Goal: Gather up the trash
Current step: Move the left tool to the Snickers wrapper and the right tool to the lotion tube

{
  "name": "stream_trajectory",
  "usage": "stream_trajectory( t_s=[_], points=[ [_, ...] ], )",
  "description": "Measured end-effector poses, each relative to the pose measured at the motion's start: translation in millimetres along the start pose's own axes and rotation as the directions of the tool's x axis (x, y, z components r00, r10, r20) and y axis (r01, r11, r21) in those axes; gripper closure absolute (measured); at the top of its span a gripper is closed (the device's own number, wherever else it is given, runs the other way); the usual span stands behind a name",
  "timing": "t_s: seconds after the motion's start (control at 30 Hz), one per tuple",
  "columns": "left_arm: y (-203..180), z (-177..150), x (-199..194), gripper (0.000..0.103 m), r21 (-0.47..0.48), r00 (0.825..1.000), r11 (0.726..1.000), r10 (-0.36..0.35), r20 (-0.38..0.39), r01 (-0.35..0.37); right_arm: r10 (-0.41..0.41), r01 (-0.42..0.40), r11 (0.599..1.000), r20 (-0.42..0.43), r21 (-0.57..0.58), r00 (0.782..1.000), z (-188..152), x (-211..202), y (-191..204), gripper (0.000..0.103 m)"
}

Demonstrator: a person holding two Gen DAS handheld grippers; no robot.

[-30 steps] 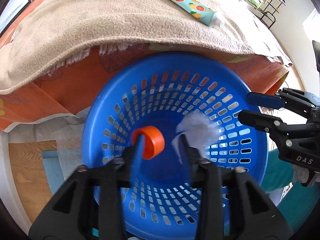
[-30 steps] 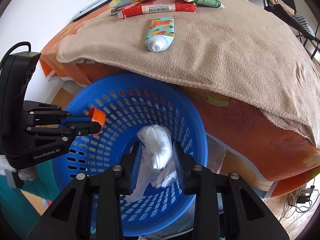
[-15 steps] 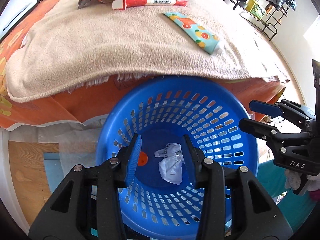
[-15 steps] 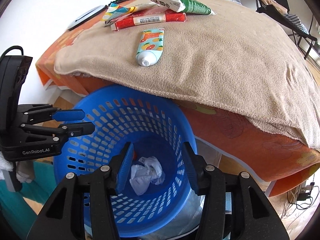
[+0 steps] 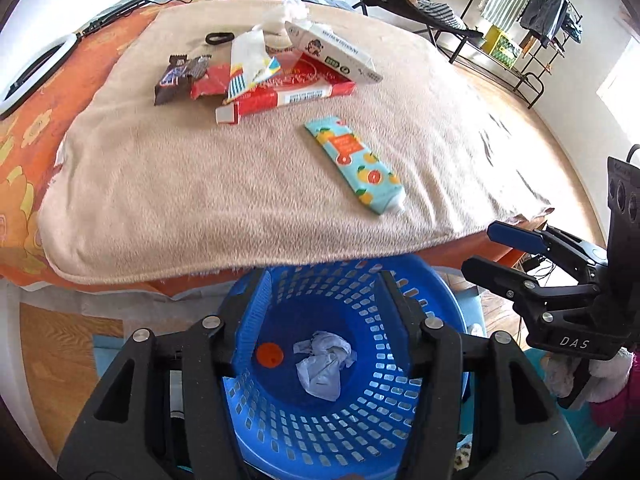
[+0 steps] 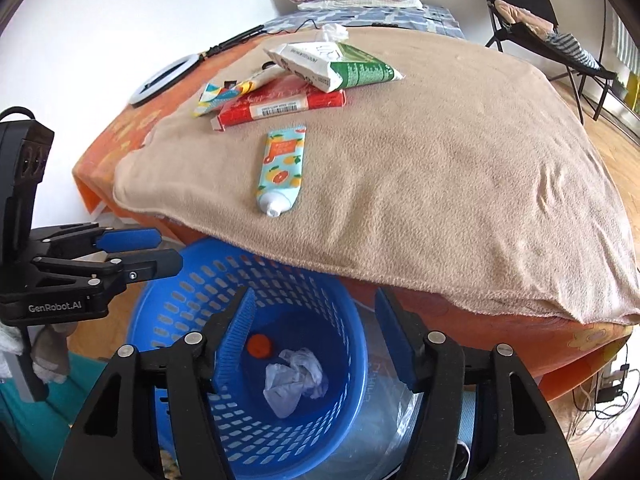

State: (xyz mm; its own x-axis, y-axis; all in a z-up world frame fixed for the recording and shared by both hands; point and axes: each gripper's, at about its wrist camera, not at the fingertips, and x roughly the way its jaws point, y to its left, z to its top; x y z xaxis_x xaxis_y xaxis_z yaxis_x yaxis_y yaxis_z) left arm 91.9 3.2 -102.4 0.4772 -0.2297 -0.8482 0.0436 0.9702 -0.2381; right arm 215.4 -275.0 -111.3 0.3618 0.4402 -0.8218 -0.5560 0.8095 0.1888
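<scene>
Above the blue basket (image 5: 404, 412), you hold the left gripper (image 5: 324, 320) and right gripper (image 6: 316, 334) angled steeply down, jaws just spread and empty, with the crumpled paper (image 5: 322, 364) and orange cap (image 5: 270, 355) lying loose on the basket floor. The drop looks done. Your next move calls for reaching to twelve o'clock, where the fruit-print tube (image 6: 282, 170) lies nearest on the tan blanket (image 6: 460, 184), short of the red box (image 6: 280, 110).
</scene>
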Motion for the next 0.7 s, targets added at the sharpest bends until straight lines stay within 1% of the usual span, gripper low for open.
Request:
stream_trajectory(
  t_s=[0.1,0.23,0.4,0.53,0.63,0.7],
  points=[
    [4.1,17.5,-10.0,0.048,0.001,1.0,1.0,0.005,0.023,-0.005,0.009,-0.009,1.0,0.013,0.024,1.0,10.6,-4.2,-6.6,0.036],
    [15.0,45.7,-23.3,0.048,-0.002,0.997,0.999,0.041,0.061,-0.041,0.025,-0.026,0.998,0.031,0.05,0.999,27.5,-10.3,-12.6,0.036],
    [46.2,78.3,-30.6,0.048,-0.043,0.99,0.995,0.09,0.105,-0.086,0.029,-0.031,0.999,0.053,0.028,0.998,49.7,-12.0,-10.5,0.036],
    [74.8,103.6,-25.1,0.048,-0.099,0.984,0.988,0.127,0.122,-0.116,0.034,-0.033,0.999,0.045,-0.02,0.998,61.0,-4.5,-0.5,0.036],
    [96.3,119.1,-14.5,0.048,-0.142,0.984,0.983,0.136,0.112,-0.12,0.045,-0.044,0.998,0.027,-0.048,0.999,65.2,5.0,7.5,0.036],
    [107.7,127.3,-4.3,0.048,-0.168,0.987,0.979,0.13,0.097,-0.113,0.053,-0.053,0.997,0.009,-0.059,0.999,66.0,12.8,11.4,0.036]
  ],
)
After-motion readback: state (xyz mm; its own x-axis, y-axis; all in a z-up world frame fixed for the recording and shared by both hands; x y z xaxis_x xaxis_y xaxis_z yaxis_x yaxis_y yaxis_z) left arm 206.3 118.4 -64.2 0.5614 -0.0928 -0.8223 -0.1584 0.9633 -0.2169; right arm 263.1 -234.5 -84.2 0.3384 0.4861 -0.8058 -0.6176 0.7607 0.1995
